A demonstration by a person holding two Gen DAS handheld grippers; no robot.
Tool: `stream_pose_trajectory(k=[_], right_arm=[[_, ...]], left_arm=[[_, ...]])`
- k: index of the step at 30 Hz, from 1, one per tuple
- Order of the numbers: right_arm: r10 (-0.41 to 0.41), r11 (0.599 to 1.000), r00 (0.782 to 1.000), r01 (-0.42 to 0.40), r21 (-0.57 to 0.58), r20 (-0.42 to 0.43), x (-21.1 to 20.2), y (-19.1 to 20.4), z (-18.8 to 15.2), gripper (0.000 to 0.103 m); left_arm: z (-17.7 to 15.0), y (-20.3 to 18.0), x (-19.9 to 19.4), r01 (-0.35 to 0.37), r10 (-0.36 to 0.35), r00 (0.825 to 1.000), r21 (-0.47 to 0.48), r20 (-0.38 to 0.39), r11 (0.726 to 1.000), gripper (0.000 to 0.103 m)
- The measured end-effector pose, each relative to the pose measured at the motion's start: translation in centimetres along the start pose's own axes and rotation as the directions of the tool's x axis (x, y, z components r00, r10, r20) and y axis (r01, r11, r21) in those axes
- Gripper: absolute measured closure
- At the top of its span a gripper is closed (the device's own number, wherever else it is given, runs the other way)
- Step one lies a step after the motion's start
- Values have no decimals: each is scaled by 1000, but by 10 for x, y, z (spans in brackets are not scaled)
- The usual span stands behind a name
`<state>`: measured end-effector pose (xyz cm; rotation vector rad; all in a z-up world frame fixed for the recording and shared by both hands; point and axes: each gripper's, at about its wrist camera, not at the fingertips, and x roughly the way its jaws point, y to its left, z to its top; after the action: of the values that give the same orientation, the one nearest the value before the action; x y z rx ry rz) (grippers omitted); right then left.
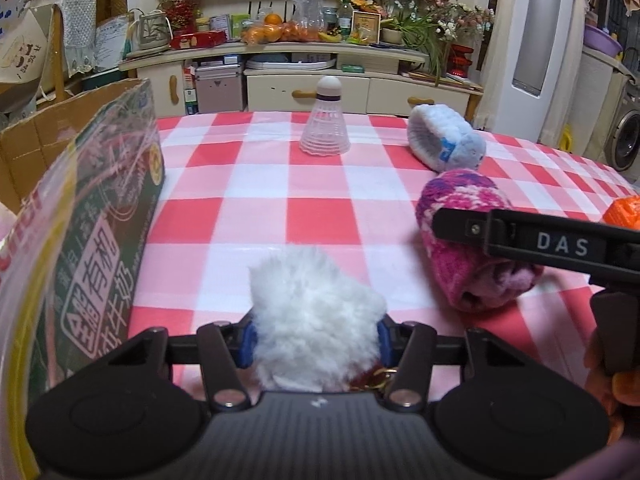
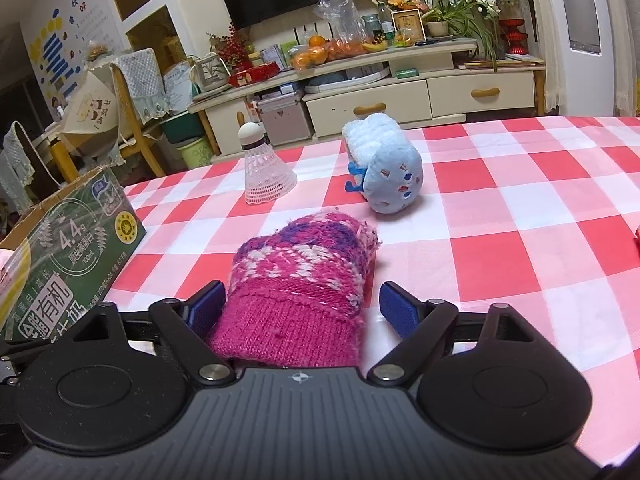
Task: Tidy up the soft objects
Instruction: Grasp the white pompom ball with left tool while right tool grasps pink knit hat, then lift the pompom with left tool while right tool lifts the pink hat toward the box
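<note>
A white fluffy pom-pom sits between the blue pads of my left gripper, which press into its fur on both sides; a gold ring and a red bit hang under it. A pink and purple knitted sock lies on the checked tablecloth. My right gripper stands open around its cuff, the left pad close against the knit and the right pad a gap away. In the left wrist view the same sock lies to the right, partly behind a black finger of the right gripper.
A light blue plush slipper and a white shuttlecock stand further back on the table. A green printed cardboard box stands at the left, with clear plastic in front. An orange object lies far right.
</note>
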<state>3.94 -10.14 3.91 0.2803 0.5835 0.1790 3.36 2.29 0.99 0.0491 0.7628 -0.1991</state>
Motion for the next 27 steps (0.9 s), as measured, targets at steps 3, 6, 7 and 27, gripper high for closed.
stream_pose_trajectory(k=[3,6,7,27], right_arm=[[8,1000,1000,-8,-13,1,-1,1,1,10],[14,1000,1000,-14,-28,2,-2,2,0,17],[14,999,1000,-14,-32,3,-2,3,0,18],[19,1000,1000,-19,3,22,-17,-3,-3,22]], left_arm=[[0,-2,-1,19,-19,1000,-8,-2,1000,53],[0,-3,-2,39,-39,999,-18,0,999,53],[0,-3,-3,44,-44,999,-20,1,999,53],[13,1,-22,121,-117,992,-85,52,989,53]])
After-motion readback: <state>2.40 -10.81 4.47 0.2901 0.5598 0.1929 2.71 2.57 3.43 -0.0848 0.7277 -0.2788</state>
